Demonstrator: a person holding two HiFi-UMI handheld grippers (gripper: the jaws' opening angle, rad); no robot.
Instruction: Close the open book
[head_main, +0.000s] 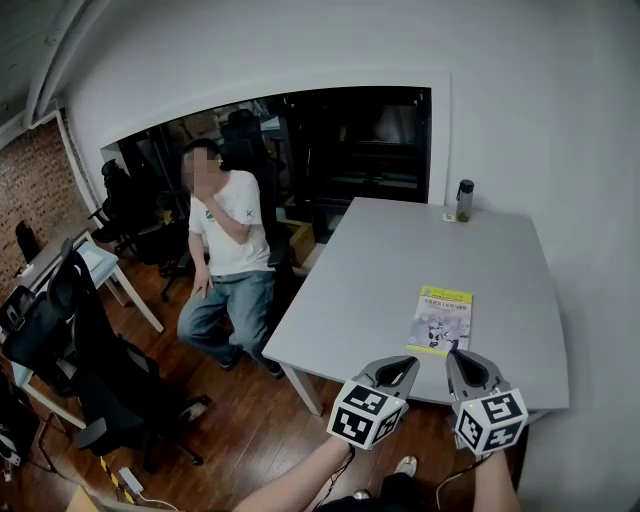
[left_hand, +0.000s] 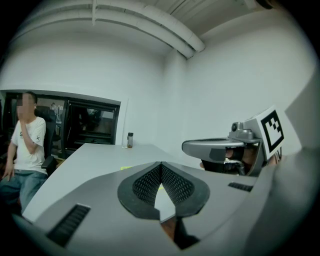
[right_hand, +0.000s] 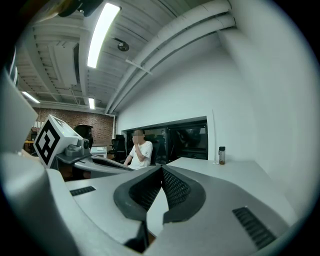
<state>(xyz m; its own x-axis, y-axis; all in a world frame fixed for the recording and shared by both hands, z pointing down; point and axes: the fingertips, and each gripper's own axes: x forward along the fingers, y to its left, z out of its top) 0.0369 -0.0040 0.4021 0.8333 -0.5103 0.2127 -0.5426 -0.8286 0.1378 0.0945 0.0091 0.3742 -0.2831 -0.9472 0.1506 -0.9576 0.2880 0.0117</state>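
nearest me, my left gripper (head_main: 403, 368) and right gripper (head_main: 459, 360) hang side by side at the near edge of the grey table (head_main: 370, 270). both are clenched tight, with nothing between the jaws. just beyond their tips the book (head_main: 441, 319) lies flat on the table, closed, yellow-green cover up, touched by neither. a dark bottle (head_main: 465, 200) stands at the far edge. a person (head_main: 228, 250) sits off the table's left side.

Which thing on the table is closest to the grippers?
The yellow-green book, lying flat near the table's front edge; the dark bottle stands at the far edge.
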